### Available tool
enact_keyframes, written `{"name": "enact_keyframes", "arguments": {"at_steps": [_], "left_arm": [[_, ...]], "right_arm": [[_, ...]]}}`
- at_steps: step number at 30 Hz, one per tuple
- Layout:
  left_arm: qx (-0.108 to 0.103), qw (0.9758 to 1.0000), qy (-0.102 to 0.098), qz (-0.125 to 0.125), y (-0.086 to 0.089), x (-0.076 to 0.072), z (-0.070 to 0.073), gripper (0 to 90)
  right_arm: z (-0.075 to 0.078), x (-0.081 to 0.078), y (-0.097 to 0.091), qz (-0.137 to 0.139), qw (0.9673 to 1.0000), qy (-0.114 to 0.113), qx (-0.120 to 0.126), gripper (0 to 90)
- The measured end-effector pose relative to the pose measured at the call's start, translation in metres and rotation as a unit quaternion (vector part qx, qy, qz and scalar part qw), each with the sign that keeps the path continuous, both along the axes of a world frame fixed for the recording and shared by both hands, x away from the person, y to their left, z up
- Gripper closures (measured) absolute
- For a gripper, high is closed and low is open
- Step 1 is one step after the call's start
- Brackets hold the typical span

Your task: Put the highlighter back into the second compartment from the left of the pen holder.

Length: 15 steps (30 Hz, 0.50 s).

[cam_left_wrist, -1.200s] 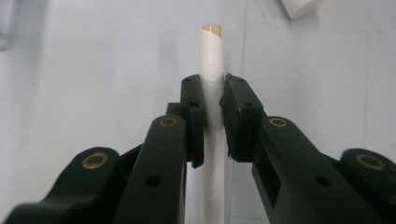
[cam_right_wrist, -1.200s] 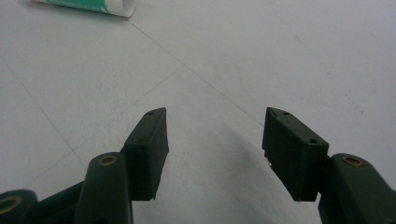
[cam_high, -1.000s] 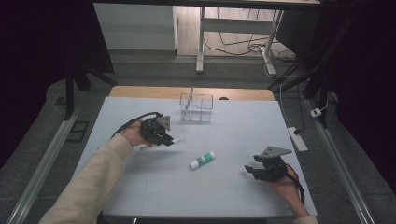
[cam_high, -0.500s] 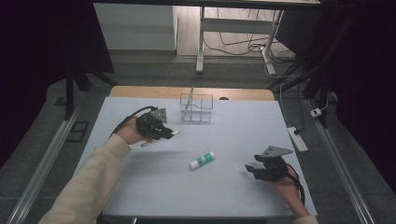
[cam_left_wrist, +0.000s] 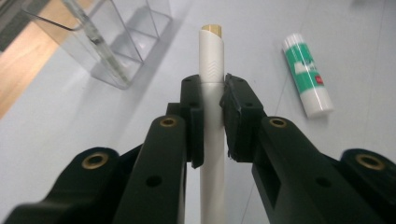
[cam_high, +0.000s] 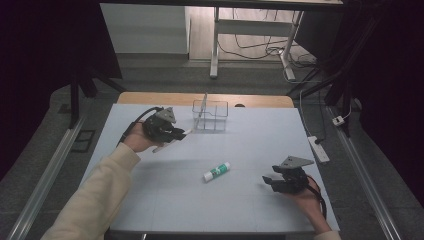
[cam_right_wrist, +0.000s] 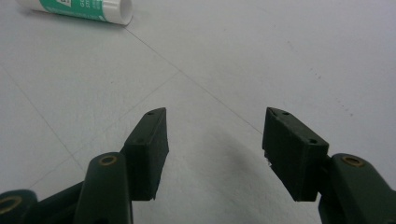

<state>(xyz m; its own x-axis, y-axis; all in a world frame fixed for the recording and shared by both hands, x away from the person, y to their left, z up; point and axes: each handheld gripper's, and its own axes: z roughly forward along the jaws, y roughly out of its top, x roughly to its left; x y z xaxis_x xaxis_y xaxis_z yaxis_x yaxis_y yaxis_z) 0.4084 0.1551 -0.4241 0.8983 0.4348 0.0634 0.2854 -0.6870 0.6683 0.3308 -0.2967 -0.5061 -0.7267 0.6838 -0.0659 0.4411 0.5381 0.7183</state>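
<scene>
My left gripper [cam_high: 176, 135] [cam_left_wrist: 212, 100] is shut on a white pen [cam_left_wrist: 212, 70] with a tan tip; the pen [cam_high: 172, 141] runs between the pads and sticks out beyond them. It hangs above the table's left side, just left of a clear plastic organiser [cam_high: 210, 115] [cam_left_wrist: 100, 39]. A green and white glue stick [cam_high: 217, 171] [cam_left_wrist: 308, 74] [cam_right_wrist: 77, 9] lies flat near the table's middle. At the front right, my right gripper [cam_high: 270, 181] [cam_right_wrist: 215, 140] rests low with its jaws open and only bare table between them.
The white table [cam_high: 250, 135] has a wooden strip [cam_high: 150, 98] along its far edge. A power strip [cam_high: 319, 148] lies by the right edge. Desk legs and cables [cam_high: 250, 47] stand on the floor beyond.
My left hand has lifted the pen and carried it slightly toward the clear organiser. The right hand and the glue stick have stayed put.
</scene>
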Motion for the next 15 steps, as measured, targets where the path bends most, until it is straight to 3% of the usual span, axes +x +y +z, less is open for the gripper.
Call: {"name": "enact_keyframes", "arguments": {"at_steps": [6, 15], "left_arm": [[-0.032, 0.9991, -0.006, 0.027, 0.003, 0.002, 0.006, 78.4], [-0.078, 0.9947, -0.021, 0.063, 0.003, 0.005, 0.013, 78.4]], "right_arm": [[0.000, 0.000, 0.000, -0.001, 1.0000, -0.001, 0.003, 39.8], [0.000, 0.000, 0.000, -0.003, 1.0000, -0.001, 0.002, 39.8]]}}
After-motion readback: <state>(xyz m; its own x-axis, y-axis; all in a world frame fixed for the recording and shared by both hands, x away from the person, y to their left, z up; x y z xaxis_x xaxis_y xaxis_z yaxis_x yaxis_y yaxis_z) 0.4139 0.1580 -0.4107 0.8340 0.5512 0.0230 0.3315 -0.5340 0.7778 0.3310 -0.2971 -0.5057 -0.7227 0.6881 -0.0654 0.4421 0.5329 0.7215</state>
